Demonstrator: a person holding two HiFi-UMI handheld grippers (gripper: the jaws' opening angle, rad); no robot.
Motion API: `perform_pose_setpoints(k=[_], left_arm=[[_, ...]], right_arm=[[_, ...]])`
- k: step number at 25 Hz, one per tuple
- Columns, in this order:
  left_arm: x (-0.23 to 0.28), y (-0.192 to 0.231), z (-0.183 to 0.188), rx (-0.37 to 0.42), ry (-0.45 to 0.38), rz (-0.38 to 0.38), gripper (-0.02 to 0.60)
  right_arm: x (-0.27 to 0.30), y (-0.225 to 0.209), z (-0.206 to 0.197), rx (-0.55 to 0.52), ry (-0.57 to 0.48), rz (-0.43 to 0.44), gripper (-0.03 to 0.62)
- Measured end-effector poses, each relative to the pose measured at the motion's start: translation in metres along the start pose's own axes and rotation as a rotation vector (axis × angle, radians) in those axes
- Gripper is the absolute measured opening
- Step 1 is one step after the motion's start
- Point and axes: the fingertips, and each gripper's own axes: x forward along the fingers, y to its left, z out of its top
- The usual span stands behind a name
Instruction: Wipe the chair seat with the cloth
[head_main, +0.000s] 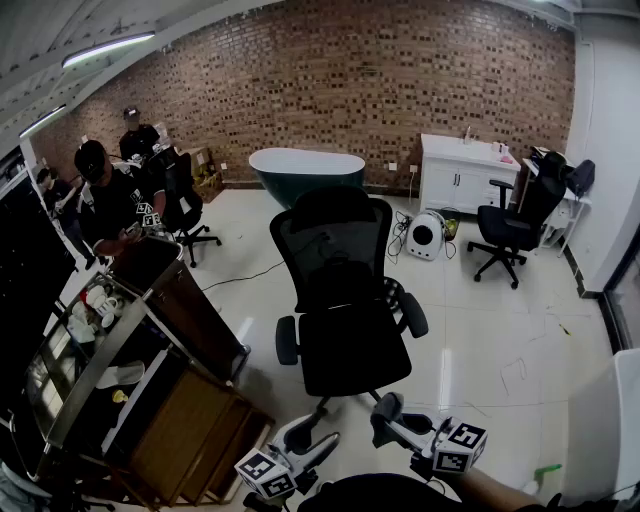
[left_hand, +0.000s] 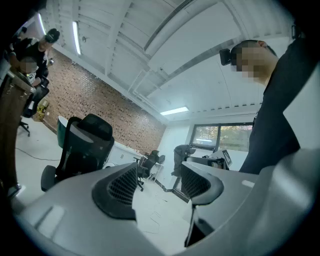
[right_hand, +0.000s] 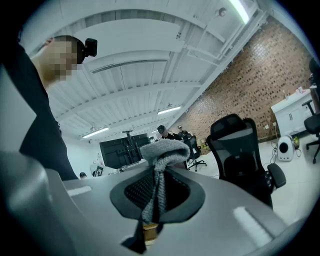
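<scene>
A black mesh office chair (head_main: 345, 290) stands mid-floor in the head view, its seat (head_main: 352, 352) facing me and bare. Both grippers are low at the bottom edge, short of the seat's front. My left gripper (head_main: 316, 440) is open, and in the left gripper view (left_hand: 159, 182) nothing sits between its jaws; the chair (left_hand: 82, 145) shows off to its left. My right gripper (head_main: 388, 408) is shut on a grey knitted cloth (right_hand: 162, 150), which bunches above the jaws and hangs down between them. In the right gripper view the chair (right_hand: 240, 150) is to the right.
A wooden cart (head_main: 170, 410) with shelves stands close on the left. Further back are a second black chair (head_main: 512, 225), a dark bathtub (head_main: 305, 170), a white cabinet (head_main: 465, 172) and a small white appliance (head_main: 428, 235). People (head_main: 105, 195) are at the far left.
</scene>
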Motion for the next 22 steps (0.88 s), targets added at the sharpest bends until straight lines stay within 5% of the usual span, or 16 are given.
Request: perform_pose_setpoints(k=[22], left_arm=[[0.071,-0.024,-0.033,0.0,-0.007,0.044,0.295]], right_arm=[[-0.057,-0.06,-0.001,0.011,0.01,0.012,0.028]])
